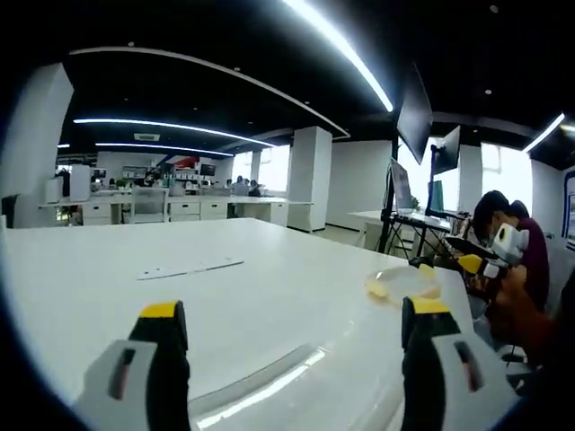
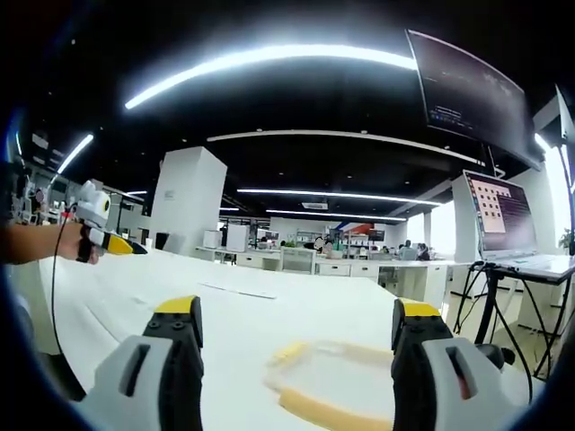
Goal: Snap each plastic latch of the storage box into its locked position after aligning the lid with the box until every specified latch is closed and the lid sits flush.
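Box (image 2: 337, 386) prob. between right tool (image 2: 296, 328) tips

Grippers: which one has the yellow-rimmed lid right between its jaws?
The right gripper: the lid lies between its open jaws. The left gripper has it off beside one jaw.

Left tool (image 1: 295, 337) grey jaws, yellow tips, black inner faces

The left gripper (image 1: 296, 332) was held level with its yellow-tipped jaws spread wide apart, gripping nothing. The right gripper (image 2: 296, 328) likewise stood wide open and empty, and a hand (image 2: 70, 244) held the left one off to the side.
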